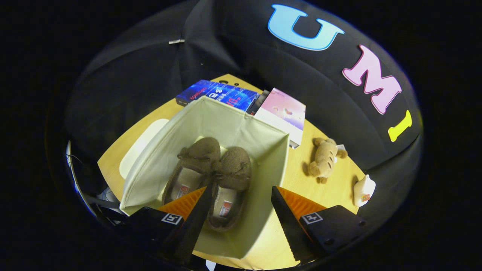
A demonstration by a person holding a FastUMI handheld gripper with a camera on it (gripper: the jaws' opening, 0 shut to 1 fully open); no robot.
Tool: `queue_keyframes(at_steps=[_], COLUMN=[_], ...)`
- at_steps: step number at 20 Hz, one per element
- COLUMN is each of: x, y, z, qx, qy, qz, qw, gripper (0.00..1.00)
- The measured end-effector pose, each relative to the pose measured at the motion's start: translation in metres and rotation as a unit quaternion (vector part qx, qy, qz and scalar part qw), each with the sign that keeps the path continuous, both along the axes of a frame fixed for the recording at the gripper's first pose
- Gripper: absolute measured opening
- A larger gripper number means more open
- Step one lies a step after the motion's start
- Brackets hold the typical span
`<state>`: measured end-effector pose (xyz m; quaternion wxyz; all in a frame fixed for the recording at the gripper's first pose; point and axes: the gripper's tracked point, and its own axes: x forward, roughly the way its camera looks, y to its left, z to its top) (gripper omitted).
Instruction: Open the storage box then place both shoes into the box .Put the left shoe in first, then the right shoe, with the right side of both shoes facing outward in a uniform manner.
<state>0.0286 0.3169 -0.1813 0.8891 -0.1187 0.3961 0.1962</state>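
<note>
Shoes: 2 side by side inside open storage box. Gripper above, fingers spread, holding nothing. Books, plush toy beyond box on table.

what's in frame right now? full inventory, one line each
storage box: 1, cream fabric, open, on the table ahead of the fingers
shoes: 2, brown, side by side inside the box
lid: 1, white, flat on the table left of the box
books: about 3, blue, dark, pink-white, behind the box
plush toy: 1, tan, right of the box
small white object: 1, right of the plush
table: 1, light wood
gripper: 1, fingers apart above the box, holding nothing
</note>
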Motion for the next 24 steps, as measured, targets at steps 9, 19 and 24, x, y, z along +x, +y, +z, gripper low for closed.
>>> queue_keyframes(at_steps=[9, 19, 24], x=[-0.023, -0.052, -0.062], y=[-0.083, -0.174, -0.227], z=[0.079, 0.148, 0.147], qx=[0.063, 0.125, 0.122], qy=[-0.112, -0.258, -0.283], qz=[-0.010, -0.047, -0.082], qw=[0.992, 0.957, 0.948], gripper=[0.98, 0.98, 0.98])
